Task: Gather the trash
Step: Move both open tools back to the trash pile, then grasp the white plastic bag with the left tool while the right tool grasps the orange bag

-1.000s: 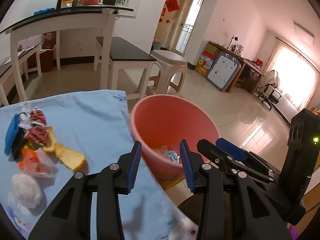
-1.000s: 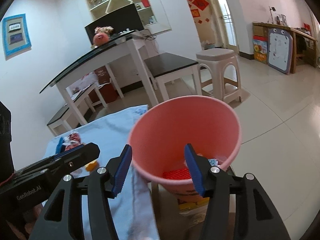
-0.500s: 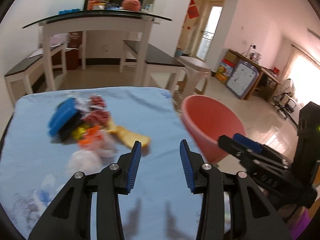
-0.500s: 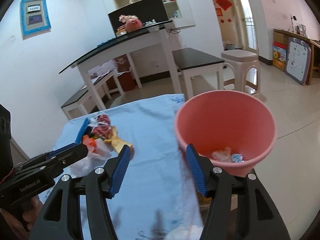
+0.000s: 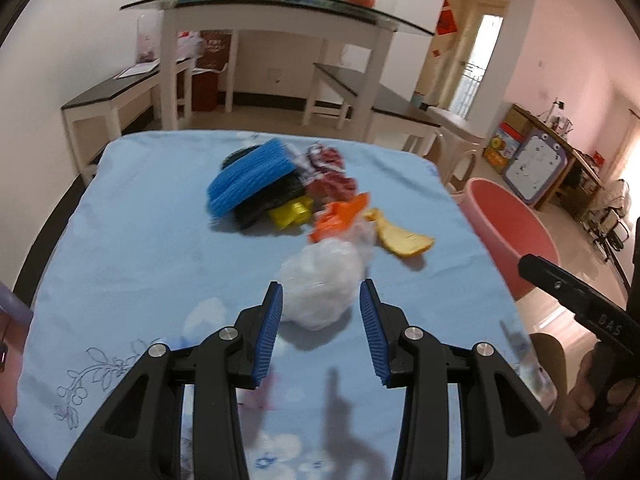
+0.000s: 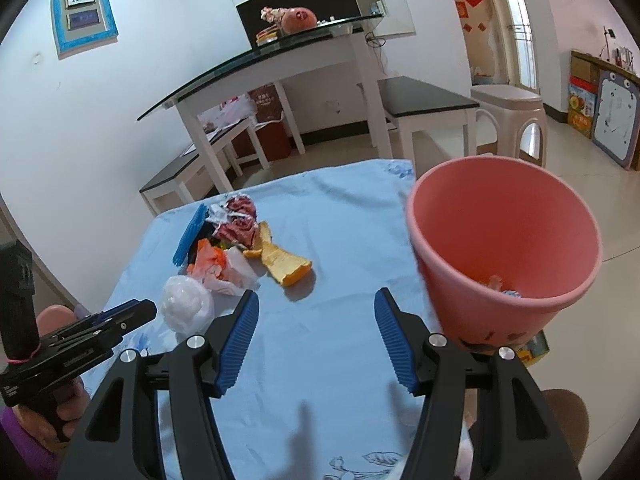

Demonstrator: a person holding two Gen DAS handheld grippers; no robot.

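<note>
A pile of trash lies on the light blue tablecloth (image 5: pixel 132 248): a blue scrubber (image 5: pixel 250 176), black and yellow scraps, red wrappers (image 5: pixel 330 174), an orange piece (image 5: pixel 340 216), a yellow peel (image 5: pixel 404 236) and a crumpled white plastic ball (image 5: pixel 320 284). My left gripper (image 5: pixel 321 332) is open, its fingertips either side of the near edge of the white ball (image 6: pixel 186 304). My right gripper (image 6: pixel 316 334) is open and empty above bare cloth. The pink bin (image 6: pixel 504 244) stands off the table's right edge with some trash inside.
A white glass-topped table (image 6: pixel 280 64) with benches stands behind. A pink stool (image 6: pixel 508 112) stands behind the bin. The left gripper's body (image 6: pixel 76 344) shows at the lower left of the right wrist view. Tiled floor lies to the right.
Both grippers swung left from over the bin to the table. My left gripper came up to the white plastic ball; both stayed open.
</note>
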